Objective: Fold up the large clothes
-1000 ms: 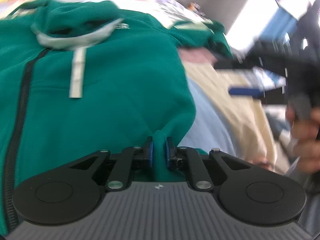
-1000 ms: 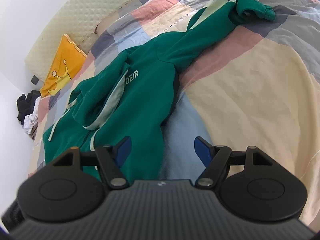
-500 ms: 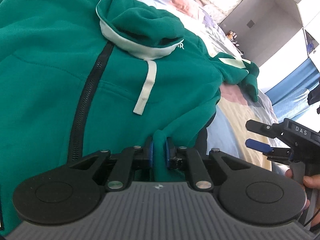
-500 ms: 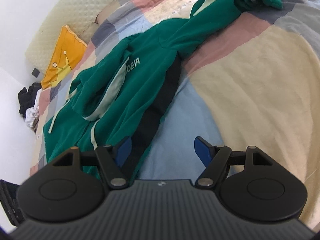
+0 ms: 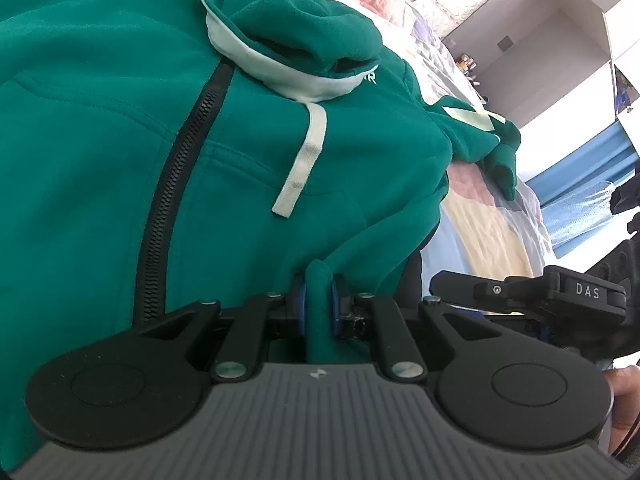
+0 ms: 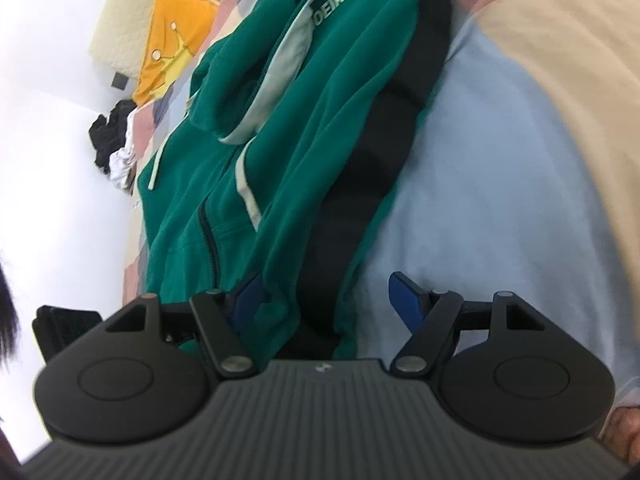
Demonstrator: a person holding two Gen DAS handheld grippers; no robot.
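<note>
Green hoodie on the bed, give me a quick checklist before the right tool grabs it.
1. Left tool pinching a fold of the green hoodie: ok.
2. Right tool open: ok.
3. Hoodie's black-banded edge between the right tool's fingers: ok.
4. Pads pressing cloth: not ok.
5. Zipper closed: ok where visible.
6. Far sleeve laid flat: not ok, bunched.
</note>
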